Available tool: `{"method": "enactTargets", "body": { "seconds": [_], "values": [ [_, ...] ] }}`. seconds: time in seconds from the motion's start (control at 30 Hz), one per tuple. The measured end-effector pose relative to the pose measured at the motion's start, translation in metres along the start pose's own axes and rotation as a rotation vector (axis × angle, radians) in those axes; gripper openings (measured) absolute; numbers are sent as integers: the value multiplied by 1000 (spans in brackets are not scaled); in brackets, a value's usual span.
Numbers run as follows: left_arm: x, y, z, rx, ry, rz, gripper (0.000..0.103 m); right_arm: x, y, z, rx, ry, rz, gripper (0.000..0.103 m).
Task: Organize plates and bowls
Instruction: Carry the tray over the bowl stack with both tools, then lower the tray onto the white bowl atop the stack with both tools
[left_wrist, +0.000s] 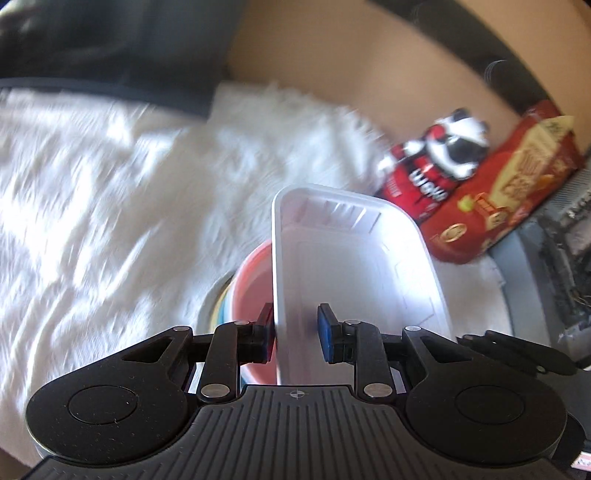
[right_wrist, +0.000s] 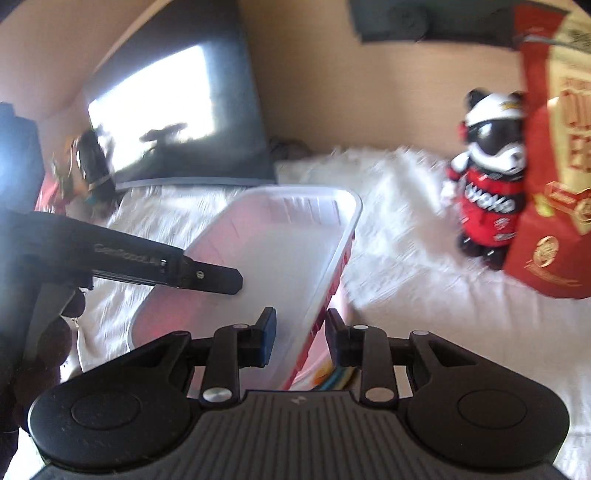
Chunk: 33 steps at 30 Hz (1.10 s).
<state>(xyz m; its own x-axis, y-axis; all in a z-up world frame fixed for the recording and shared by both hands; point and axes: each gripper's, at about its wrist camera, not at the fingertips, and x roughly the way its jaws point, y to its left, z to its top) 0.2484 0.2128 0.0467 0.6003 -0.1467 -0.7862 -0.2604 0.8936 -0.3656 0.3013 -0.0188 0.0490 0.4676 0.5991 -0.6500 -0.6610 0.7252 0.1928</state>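
Note:
A white rectangular foam tray (left_wrist: 351, 266) sits between the fingers of my left gripper (left_wrist: 295, 332); the left pad touches its rim, the right pad lies inside it with a gap. Under it is a stack of round bowls, the top one red-orange (left_wrist: 255, 280). In the right wrist view the same tray (right_wrist: 273, 258) is tilted, its right rim between the fingers of my right gripper (right_wrist: 300, 334), which stand slightly apart around it. The stack's coloured rims (right_wrist: 332, 376) show below. The other gripper's arm (right_wrist: 166, 266) reaches in from the left.
A white fluffy cloth (left_wrist: 110, 192) covers the surface. A panda figure in red (left_wrist: 439, 158) (right_wrist: 487, 192) and a red box (left_wrist: 517, 184) (right_wrist: 554, 166) stand at the right. A dark screen (right_wrist: 173, 103) leans on the beige wall behind.

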Motion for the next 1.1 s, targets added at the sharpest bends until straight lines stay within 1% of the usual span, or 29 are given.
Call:
{"method": "enactTargets", "body": {
  "seconds": [0.13,0.47,0.63,0.77,0.93,1.1],
  "values": [
    [3,10,0,-36,1,-33,27,18,16,-8,-18,47,-6,29],
    [-8,11,2,-37,-10,-82,26,17,19,-9,-31,39,-21,29],
    [-11,14,4,-60,-17,-89,26,18,18,-8,-39,45,-46,29],
    [-12,13,3,-53,-9,-96,25,16,21,-8,-54,45,-49,29],
    [-17,11,3,-46,-18,-108,25,12,24,-6,-64,39,-56,29],
    [-17,14,1,-54,-7,-98,25,12,25,-4,-75,34,-57,29]
  ]
}}
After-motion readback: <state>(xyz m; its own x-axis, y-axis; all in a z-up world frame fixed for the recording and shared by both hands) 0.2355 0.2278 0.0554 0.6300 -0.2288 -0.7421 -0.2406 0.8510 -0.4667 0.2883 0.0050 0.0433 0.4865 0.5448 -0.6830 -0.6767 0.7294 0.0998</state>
